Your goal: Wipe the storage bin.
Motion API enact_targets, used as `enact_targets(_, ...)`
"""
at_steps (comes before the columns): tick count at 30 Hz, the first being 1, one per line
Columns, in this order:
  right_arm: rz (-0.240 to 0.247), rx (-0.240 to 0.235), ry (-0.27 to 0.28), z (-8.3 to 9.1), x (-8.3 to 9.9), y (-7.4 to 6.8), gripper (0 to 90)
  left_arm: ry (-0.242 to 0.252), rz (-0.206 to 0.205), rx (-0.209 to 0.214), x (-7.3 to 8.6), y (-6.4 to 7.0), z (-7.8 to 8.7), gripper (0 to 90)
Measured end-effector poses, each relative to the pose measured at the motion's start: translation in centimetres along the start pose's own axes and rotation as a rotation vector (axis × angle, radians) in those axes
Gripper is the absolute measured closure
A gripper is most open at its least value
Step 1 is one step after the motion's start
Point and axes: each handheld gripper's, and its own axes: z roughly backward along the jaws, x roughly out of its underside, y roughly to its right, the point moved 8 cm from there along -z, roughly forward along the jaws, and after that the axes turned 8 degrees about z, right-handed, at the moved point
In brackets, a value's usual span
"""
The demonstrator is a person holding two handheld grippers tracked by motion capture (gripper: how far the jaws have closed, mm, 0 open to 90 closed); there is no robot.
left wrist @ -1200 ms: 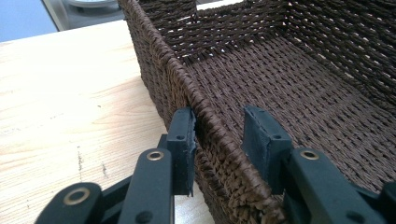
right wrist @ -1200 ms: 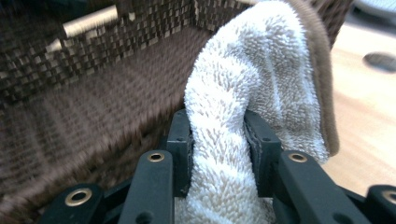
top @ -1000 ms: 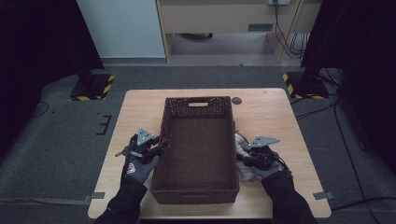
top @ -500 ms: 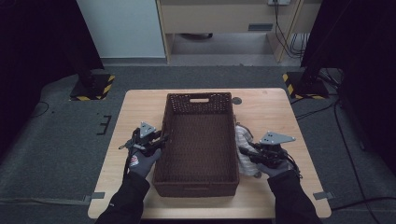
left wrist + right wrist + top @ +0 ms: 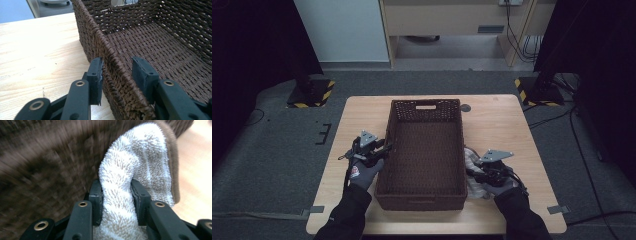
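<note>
A brown wicker basket (image 5: 404,106) stands in the middle of the wooden table (image 5: 507,130). My left gripper (image 5: 383,148) is at its left wall. In the left gripper view the left gripper (image 5: 117,65) is open and straddles that wall of the basket (image 5: 155,45), one jaw outside and one inside, with a gap on the inner side. My right gripper (image 5: 473,172) sits by the basket's right wall. The right gripper (image 5: 116,187) is shut on a fold of a white towel (image 5: 140,152) with a brownish edge, seen bunched on the table as the towel (image 5: 472,157). The basket (image 5: 37,157) is blurred behind it.
The basket's floor looks bare and its far wall has a handle slot (image 5: 426,106). A small dark round thing (image 5: 465,107) lies on the table behind the basket's right corner. Bare tabletop (image 5: 37,50) stretches to the left of the basket.
The basket and my left gripper have shifted a little away from the person. My right gripper has moved slightly right with the towel held in it.
</note>
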Motion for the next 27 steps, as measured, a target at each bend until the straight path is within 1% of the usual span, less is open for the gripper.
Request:
enact_targets(3,-0.006,0.002,0.103,1.7,-1.7,-0.1,67.4,0.000,0.000,0.001,0.0,0.0,0.0,60.4)
enact_targets(4,-0.003,0.002,0.119,2.0,-1.9,-0.2,67.3,0.001,-0.001,0.000,0.0,0.0,0.0,60.6)
enact_targets(6,0.000,0.002,0.131,2.3,-2.0,-0.5,67.4,0.002,-0.004,-0.002,0.0,0.1,0.1,61.0)
enact_targets(8,0.000,-0.008,0.118,2.2,-1.6,-0.7,67.6,0.002,-0.008,-0.007,0.0,0.1,0.1,61.7)
enact_targets(10,0.005,-0.015,0.088,1.6,-1.1,-0.9,67.7,-0.001,-0.011,-0.018,0.0,0.1,0.1,61.9)
enact_targets(13,0.021,-0.024,0.021,0.3,0.0,-1.2,67.6,-0.002,-0.019,-0.029,0.0,0.1,0.1,62.2)
enact_targets(16,0.020,-0.022,-0.083,-1.2,1.8,-1.1,67.5,-0.001,-0.019,-0.033,-0.1,0.1,0.0,62.2)
enact_targets(17,0.012,-0.021,-0.110,-1.6,2.3,-0.9,67.5,0.002,-0.017,-0.032,-0.2,0.0,-0.1,62.1)
enact_targets(18,0.002,-0.019,-0.118,-1.8,2.5,-0.8,67.4,0.001,-0.015,-0.031,-0.2,0.0,-0.1,62.0)
enact_targets(19,-0.011,-0.019,-0.110,-1.8,2.4,-0.7,67.5,0.004,-0.009,-0.029,-0.2,-0.1,-0.1,61.6)
enact_targets(21,-0.012,-0.016,-0.107,-1.5,2.1,-0.6,67.4,0.007,-0.005,-0.019,-0.2,-0.1,-0.1,60.7)
enact_targets(23,-0.012,-0.013,-0.087,-1.0,1.7,-0.5,67.2,0.013,0.000,-0.016,-0.2,-0.2,-0.1,57.2)
enact_targets(25,-0.018,-0.001,-0.042,-0.2,1.0,-0.2,66.9,0.021,-0.001,-0.014,-0.3,-0.4,0.0,50.1)
enact_targets(27,-0.019,0.014,0.014,0.9,0.2,0.1,66.8,0.034,0.007,-0.002,-0.5,-0.3,0.4,46.0)
